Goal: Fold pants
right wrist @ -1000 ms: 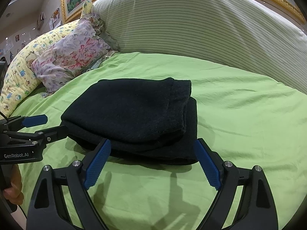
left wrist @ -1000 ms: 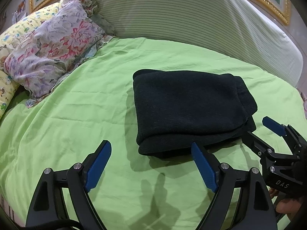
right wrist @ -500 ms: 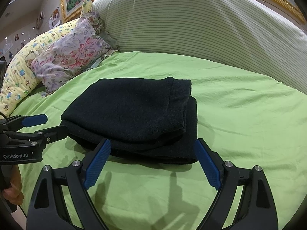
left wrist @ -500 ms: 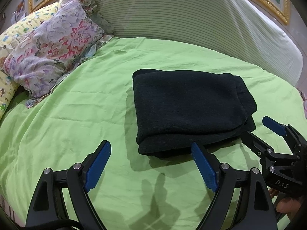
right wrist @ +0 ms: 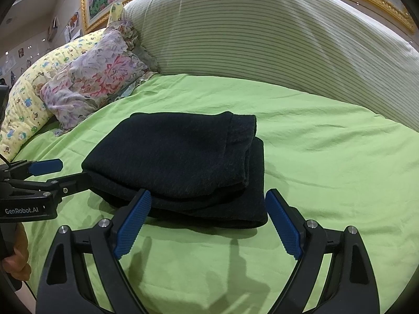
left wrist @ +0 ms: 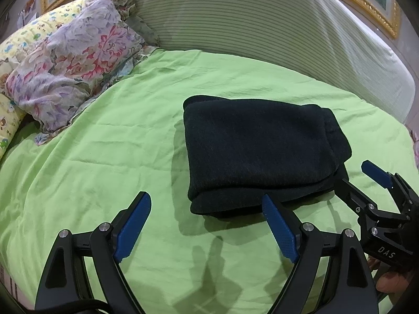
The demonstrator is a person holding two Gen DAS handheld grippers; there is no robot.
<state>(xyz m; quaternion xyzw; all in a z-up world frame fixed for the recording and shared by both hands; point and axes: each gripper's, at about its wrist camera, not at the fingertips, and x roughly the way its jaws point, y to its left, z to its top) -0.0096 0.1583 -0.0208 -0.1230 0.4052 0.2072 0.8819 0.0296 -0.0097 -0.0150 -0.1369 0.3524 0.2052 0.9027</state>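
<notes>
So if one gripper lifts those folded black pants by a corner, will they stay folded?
Probably not. The black pants look like soft, thick knit stacked in loose layers, so they would likely droop and unfold. On the wrinkled green sheet, pushing would probably bunch them rather than slide them.

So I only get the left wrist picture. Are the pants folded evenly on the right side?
Observer: Not quite. In the right wrist view the pants are a stack, and the top fold's hemmed edge stops short of the layer beneath it.
Operator: Is the right gripper holding them?
Observer: No. The right gripper is open, and the stack's near edge shows between its pads, ungripped.
Operator: And the gripper I look along?
Observer: The left gripper is open too. Its nearer finger reaches the stack's left edge; I cannot tell whether it touches.
</notes>
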